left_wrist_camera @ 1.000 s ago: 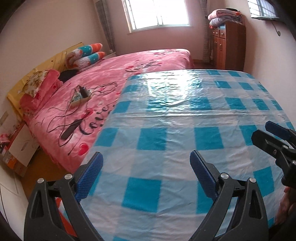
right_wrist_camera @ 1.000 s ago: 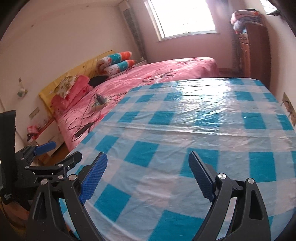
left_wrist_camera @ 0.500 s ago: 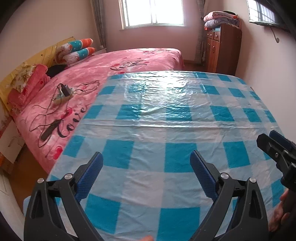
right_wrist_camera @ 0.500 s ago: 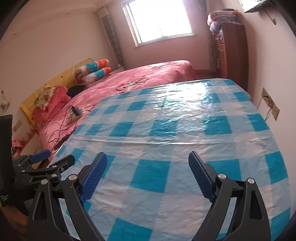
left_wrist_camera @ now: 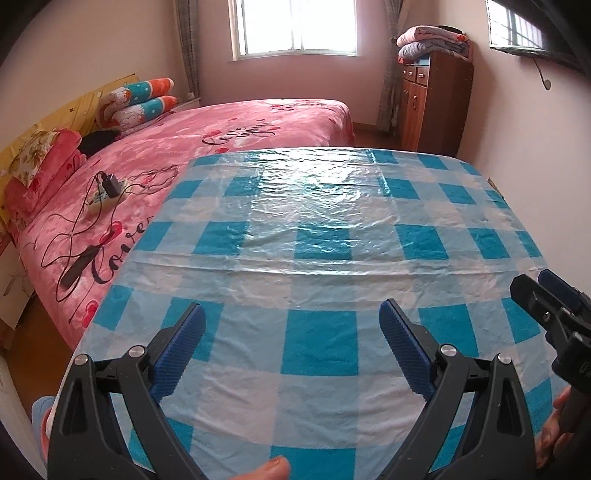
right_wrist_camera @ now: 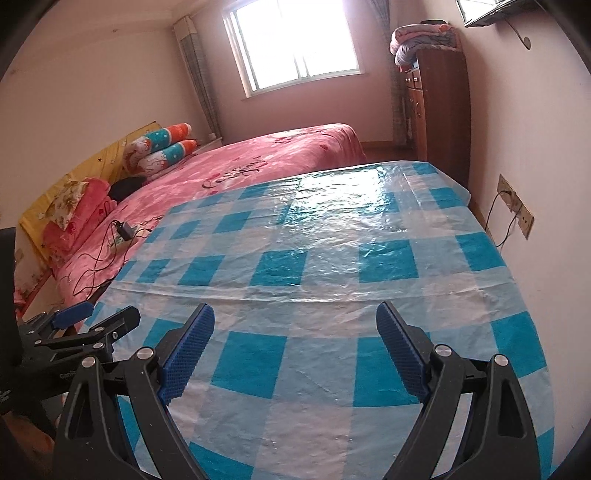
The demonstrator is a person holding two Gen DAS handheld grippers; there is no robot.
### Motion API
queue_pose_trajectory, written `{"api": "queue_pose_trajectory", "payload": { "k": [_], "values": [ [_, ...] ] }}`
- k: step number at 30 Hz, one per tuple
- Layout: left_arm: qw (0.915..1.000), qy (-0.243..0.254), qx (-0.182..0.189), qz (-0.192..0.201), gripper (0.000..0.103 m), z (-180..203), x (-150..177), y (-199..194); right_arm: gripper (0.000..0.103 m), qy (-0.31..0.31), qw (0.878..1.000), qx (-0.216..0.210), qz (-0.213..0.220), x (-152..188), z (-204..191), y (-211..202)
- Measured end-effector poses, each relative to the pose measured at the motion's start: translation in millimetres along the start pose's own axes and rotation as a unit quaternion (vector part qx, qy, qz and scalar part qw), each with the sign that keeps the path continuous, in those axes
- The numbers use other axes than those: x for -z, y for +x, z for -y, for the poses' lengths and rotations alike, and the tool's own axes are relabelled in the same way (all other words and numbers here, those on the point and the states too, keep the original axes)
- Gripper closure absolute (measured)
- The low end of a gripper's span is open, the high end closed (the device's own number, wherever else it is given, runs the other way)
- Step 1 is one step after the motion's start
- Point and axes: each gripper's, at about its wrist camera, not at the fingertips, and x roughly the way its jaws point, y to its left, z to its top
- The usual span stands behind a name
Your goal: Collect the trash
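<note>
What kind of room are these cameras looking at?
Almost certainly a bedroom in a home. A bed with a pink bedspread fills the left side, patterned pillows lie at its head, and folded blankets sit on a wooden cabinet. A table in a blue checked cloth stands in front.

Pink bed (left_wrist_camera: 229, 147), bright window (left_wrist_camera: 295, 26) (overexposed), wooden cabinet (left_wrist_camera: 432, 99), probably dresser.

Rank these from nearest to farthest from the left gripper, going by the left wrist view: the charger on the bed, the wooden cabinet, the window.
From the left gripper, jaws open over the checked tablecloth:
1. Charger, on the pink bed, to the left.
2. Wooden cabinet, against the right wall, beyond the table.
3. Window, in the far wall, centre.
</note>
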Motion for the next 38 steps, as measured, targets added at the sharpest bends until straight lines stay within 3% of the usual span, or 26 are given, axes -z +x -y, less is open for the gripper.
{"api": "queue_pose_trajectory", "payload": {
  "k": [23,33,38],
  "values": [
    [0.9995,-0.005,0.002,-0.032,0.006,14,-5,42,0.014,-0.007,0.999,0.032,-0.042,-1,5,31],
    [0.9974,-0.001,-0.013,-0.071,0.005,20,-7,73,0.007,0.01,0.993,0.059,-0.102,1,13,59],
    [0.9965,-0.03,0.007,-0.078,0.004,15,-7,79,0.004,-0.026,0.988,0.094,-0.123,3,1,69]
  ]
}}
